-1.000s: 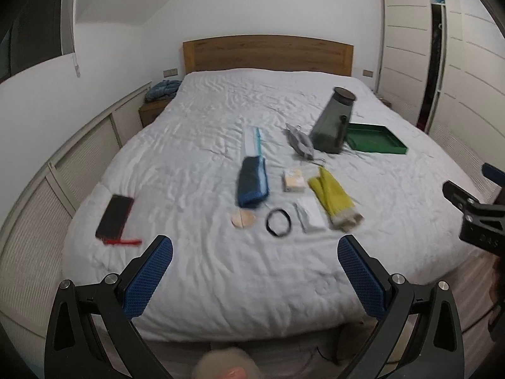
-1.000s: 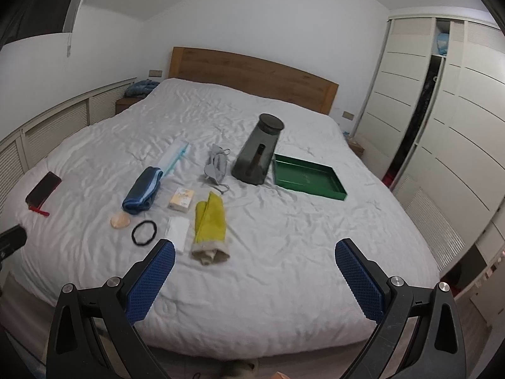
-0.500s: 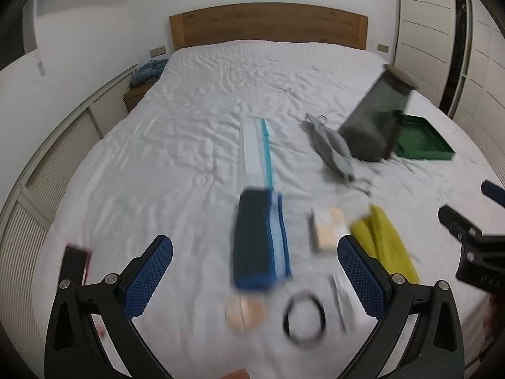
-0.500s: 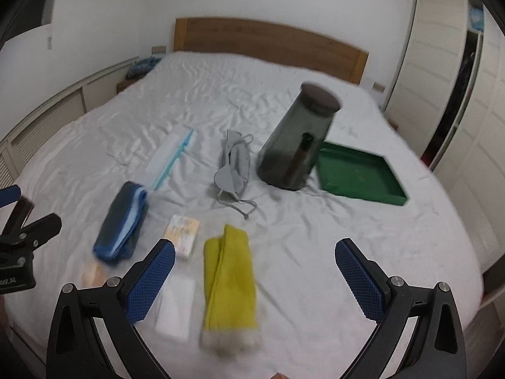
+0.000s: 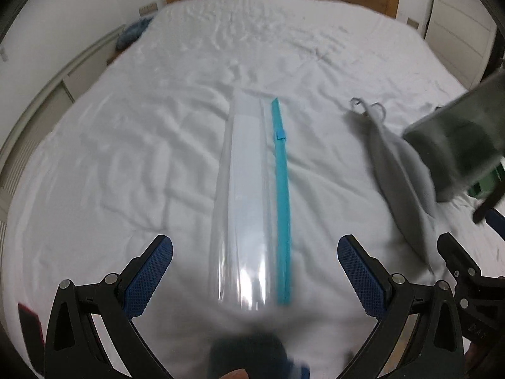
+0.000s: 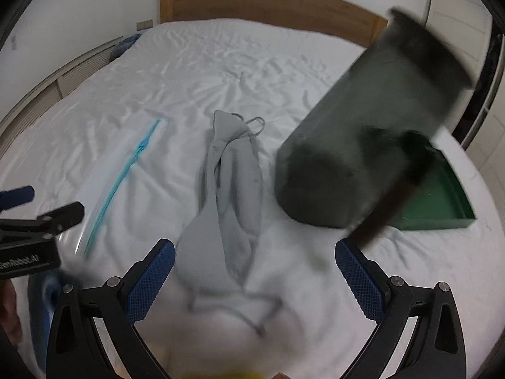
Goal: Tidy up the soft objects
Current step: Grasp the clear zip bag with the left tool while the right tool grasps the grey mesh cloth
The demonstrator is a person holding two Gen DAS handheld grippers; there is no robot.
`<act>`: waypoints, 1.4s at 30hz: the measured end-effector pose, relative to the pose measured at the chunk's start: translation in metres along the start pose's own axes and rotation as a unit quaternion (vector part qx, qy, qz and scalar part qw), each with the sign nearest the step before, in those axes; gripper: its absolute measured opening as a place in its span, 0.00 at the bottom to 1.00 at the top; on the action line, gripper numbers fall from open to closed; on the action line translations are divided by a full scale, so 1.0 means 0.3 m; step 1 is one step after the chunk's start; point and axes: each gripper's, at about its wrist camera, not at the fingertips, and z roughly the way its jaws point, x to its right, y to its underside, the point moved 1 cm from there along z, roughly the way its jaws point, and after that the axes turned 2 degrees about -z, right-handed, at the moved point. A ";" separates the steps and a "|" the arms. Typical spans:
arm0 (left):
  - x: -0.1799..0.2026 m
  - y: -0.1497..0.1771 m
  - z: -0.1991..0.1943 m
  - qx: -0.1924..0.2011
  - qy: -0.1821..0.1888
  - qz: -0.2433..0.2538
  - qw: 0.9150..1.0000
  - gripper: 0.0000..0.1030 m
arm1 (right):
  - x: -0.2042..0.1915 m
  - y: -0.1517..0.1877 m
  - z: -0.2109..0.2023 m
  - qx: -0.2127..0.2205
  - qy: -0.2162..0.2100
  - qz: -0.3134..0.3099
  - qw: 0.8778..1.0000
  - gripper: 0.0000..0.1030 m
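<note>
While both tools close in over the bed (image 5: pixel 132 145), the left tool (image 5: pixel 255 263), jaws wide and empty, now frames the clear zip bag (image 5: pixel 247 189) with its teal seal. The right tool (image 6: pixel 254 267), likewise spread and empty, hangs above the grey garment (image 6: pixel 232 183) beside the dark jug (image 6: pixel 369 145) (green tray (image 6: pixel 442 202) behind). A second ago they stood back at the foot; pickup looks imminent.
</note>
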 end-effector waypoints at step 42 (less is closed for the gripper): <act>0.162 -0.233 0.353 -0.153 -0.037 0.025 0.987 0.08 | -0.060 -0.138 0.509 -0.131 -0.080 -0.022 0.988 0.09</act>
